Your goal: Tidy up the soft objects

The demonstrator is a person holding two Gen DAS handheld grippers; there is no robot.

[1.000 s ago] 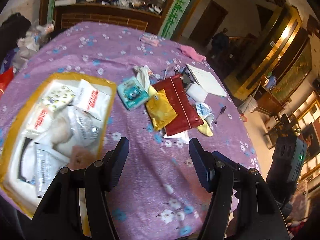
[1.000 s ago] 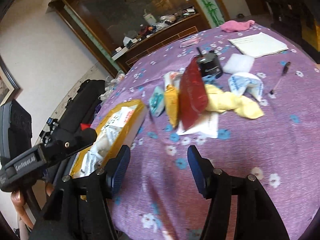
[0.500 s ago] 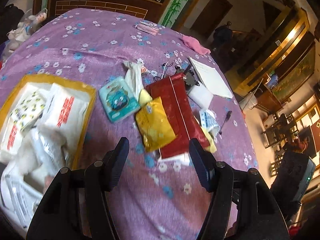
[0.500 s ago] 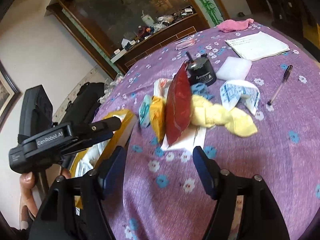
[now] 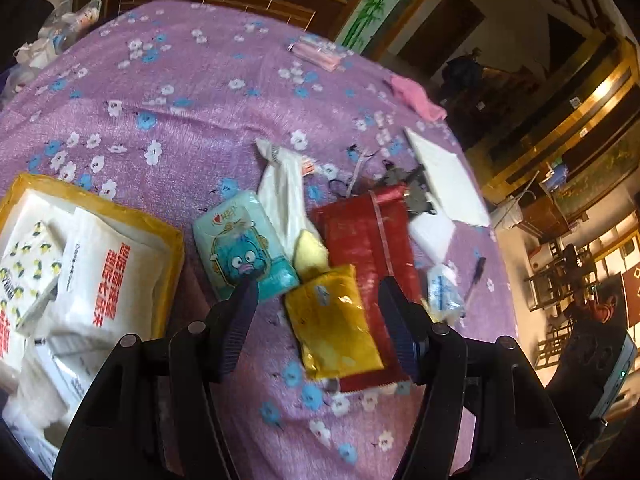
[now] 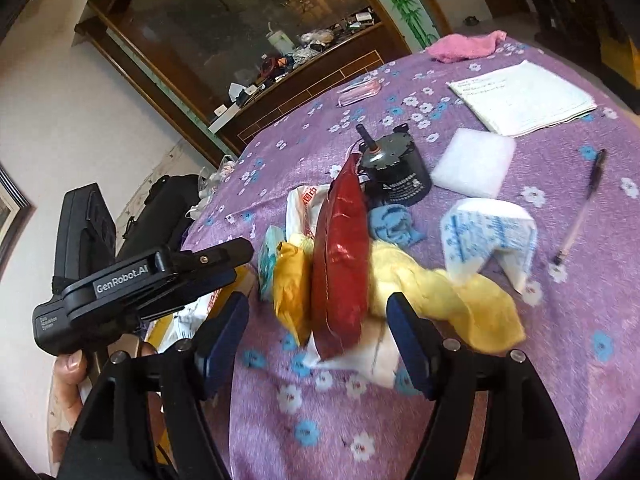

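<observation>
A pile of soft packs lies mid-table: a yellow pack (image 5: 334,322) on a red pack (image 5: 370,256), a teal cartoon tissue pack (image 5: 242,246), a white bag (image 5: 282,192) and a yellow cloth (image 6: 452,300). My left gripper (image 5: 316,320) is open and empty, its jaws either side of the yellow pack, just above it. My right gripper (image 6: 318,334) is open and empty in front of the red pack (image 6: 340,256) and yellow pack (image 6: 292,288). A yellow-rimmed tray (image 5: 168,236) at the left holds several white tissue packs (image 5: 100,276).
A black motor (image 6: 394,172), white foam pad (image 6: 474,162), blue-printed white pack (image 6: 490,236), pen (image 6: 582,208), paper sheets (image 6: 524,96), pink cloth (image 6: 464,46) and pink packet (image 5: 318,52) lie on the purple flowered tablecloth (image 5: 192,112). The left gripper's body (image 6: 132,280) shows at left.
My left gripper has moved from over the tray toward the pile and now frames the yellow pack. My right gripper has moved closer to the red pack. Both stayed open.
</observation>
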